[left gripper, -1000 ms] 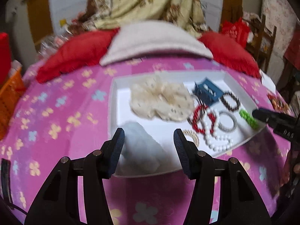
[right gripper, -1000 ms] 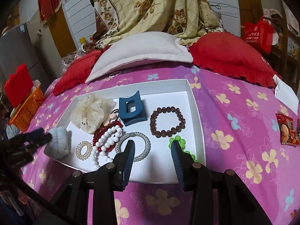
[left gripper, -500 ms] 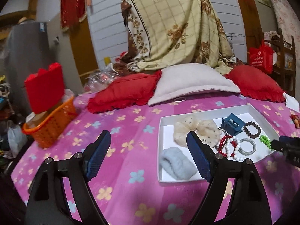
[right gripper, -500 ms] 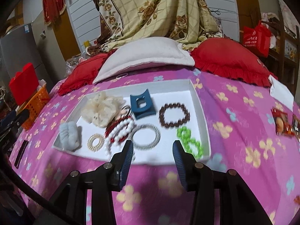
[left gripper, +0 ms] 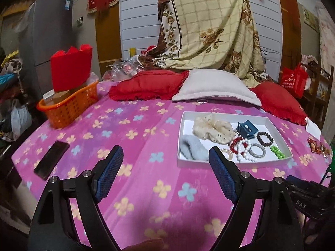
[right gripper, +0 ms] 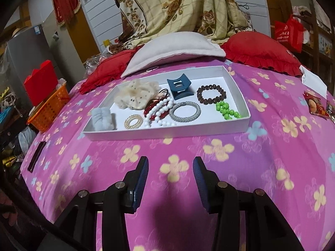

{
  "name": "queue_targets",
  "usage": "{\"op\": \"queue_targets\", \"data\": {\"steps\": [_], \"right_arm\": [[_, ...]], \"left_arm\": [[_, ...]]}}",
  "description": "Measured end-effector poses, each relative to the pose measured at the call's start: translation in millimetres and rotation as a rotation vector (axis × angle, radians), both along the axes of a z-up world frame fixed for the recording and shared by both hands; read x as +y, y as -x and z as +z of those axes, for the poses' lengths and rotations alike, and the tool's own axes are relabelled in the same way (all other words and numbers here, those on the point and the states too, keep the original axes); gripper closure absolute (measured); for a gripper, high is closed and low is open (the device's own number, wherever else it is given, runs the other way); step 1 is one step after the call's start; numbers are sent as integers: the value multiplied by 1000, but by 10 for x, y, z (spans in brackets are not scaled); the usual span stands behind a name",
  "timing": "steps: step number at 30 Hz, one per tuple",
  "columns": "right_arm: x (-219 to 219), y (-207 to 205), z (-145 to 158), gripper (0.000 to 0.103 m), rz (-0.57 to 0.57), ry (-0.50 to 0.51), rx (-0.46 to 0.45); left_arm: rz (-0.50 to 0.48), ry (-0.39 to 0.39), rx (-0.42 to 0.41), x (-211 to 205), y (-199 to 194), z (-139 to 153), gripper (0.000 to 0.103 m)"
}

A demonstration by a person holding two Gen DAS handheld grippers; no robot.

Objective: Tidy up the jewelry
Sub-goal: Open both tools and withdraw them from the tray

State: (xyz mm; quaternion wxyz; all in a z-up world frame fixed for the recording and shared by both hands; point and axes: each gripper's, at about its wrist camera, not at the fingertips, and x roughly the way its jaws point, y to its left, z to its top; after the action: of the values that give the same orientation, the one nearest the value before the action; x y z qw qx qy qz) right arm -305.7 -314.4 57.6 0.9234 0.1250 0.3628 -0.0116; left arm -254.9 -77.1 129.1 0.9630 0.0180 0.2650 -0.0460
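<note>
Right wrist view: my right tool hangs half-spread and empty over the pink bedspread, short of the white tray of jewelry. My left tool, just opened wide, holds nothing.

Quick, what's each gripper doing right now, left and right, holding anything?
Left gripper: open wide, jaws have just been opening, nothing between them.
Right gripper: open, empty, over the pink bedspread.
</note>
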Motion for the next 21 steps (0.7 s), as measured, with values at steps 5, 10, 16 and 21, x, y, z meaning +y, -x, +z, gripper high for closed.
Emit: {"op": "queue_targets", "data": {"steps": [5,10,16,21], "right_arm": [[17,140,-40,60,-9,-5,12],[37,256,-41,60,-14,7,11],[93,345,-17,60,-8,47,-7],[171,416,27,60,-4,107,-35]], "left_arm": [[11,-37,68,5,198,-32,17],[0,-69,97,-49,379,-98,17],[-17,-78,137,-84,490,-167,17],[-27,-91,166,-119,564,-233,17]]}}
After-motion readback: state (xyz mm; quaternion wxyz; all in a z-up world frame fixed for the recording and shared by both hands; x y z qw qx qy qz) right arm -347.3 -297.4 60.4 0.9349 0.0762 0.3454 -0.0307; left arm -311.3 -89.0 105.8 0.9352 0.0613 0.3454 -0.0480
